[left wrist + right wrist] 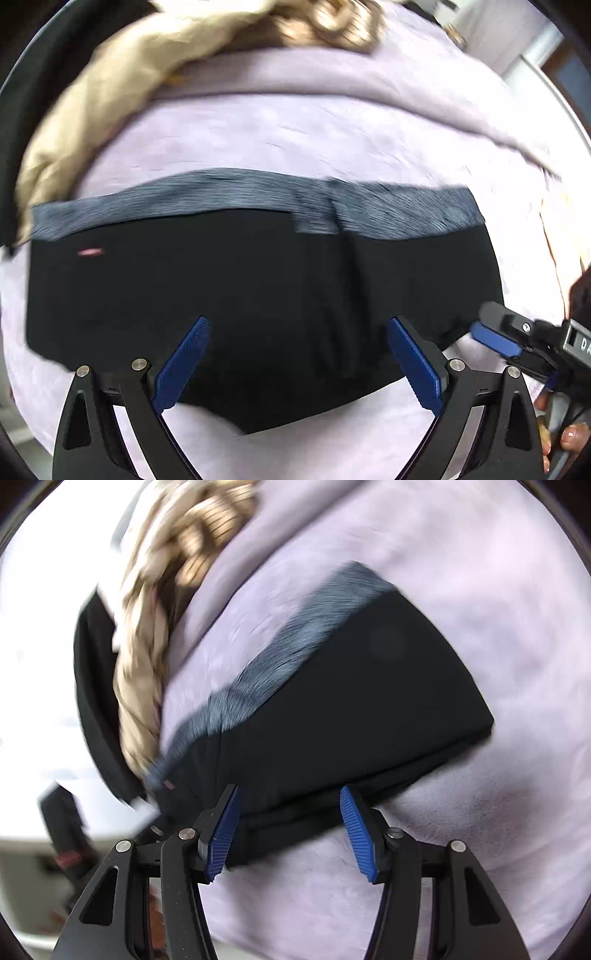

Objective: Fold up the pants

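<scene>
Black pants with a grey heathered waistband lie folded into a compact stack on a pale lilac cover. My left gripper is open, its blue pads hovering over the near edge of the stack. My right gripper is open, its pads either side of the near edge of the pants; the waistband runs along their far side. The right gripper also shows in the left wrist view at the pants' right edge. Both views are motion-blurred.
A tan and brown striped garment lies bunched at the back left of the cover, also seen in the right wrist view. A dark object sits beside it. The person's hand is at the lower right.
</scene>
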`<action>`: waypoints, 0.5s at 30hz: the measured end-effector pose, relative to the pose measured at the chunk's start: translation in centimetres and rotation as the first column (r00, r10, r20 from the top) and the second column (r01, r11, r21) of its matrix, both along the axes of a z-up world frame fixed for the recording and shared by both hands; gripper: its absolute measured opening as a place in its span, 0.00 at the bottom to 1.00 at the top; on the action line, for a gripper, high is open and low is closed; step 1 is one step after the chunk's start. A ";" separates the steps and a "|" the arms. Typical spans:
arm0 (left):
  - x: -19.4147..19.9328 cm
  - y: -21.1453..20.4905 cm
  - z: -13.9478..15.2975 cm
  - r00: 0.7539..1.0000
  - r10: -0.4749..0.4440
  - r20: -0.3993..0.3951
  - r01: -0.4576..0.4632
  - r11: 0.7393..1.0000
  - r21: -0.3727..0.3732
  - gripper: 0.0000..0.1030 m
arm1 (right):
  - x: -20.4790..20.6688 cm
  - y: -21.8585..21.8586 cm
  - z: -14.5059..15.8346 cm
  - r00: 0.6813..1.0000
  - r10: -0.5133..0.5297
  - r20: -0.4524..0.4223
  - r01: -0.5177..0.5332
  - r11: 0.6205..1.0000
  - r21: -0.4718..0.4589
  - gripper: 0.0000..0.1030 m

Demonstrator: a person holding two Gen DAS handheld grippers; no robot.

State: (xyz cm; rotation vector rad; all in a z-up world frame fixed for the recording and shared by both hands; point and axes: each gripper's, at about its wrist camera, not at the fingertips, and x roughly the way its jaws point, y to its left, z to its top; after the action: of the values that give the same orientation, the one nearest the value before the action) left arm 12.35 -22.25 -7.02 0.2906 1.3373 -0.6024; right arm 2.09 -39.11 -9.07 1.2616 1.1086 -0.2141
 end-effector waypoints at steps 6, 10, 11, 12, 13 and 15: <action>-0.4 -3.4 -2.9 0.997 -0.001 -0.080 0.003 1.000 0.026 0.49 | -0.4 -0.9 -3.6 0.993 -0.114 0.019 0.110 0.981 0.160 0.25; -1.7 -3.6 -1.3 0.999 -0.037 -0.023 0.038 0.999 0.038 0.43 | -0.7 -0.9 -2.7 0.996 -0.083 0.019 0.079 0.985 0.155 0.04; -2.4 -3.3 -0.7 0.999 -0.046 0.012 0.045 0.998 0.045 0.43 | -0.4 -0.7 -1.9 0.998 -0.045 0.032 0.041 0.990 0.132 0.04; -2.9 -3.1 -0.5 0.998 -0.048 0.027 0.047 0.998 0.051 0.43 | -0.3 -0.3 -1.6 0.999 -0.016 0.029 0.012 0.993 0.120 0.04; -3.2 -2.8 -0.9 0.998 -0.046 0.030 0.044 0.997 0.060 0.43 | -0.4 -0.1 -1.8 1.000 0.000 0.017 -0.002 0.993 0.118 0.04; -3.2 -2.4 -2.7 1.000 -0.027 -0.003 0.027 0.996 0.081 0.43 | -0.1 0.4 -3.0 1.000 0.014 -0.017 -0.012 0.993 0.116 0.04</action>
State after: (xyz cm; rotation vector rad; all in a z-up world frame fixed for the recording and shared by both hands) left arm 9.14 -24.63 -9.75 0.3746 1.3631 -0.5725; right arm 2.01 -38.71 -12.03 1.3580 1.1575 -0.1530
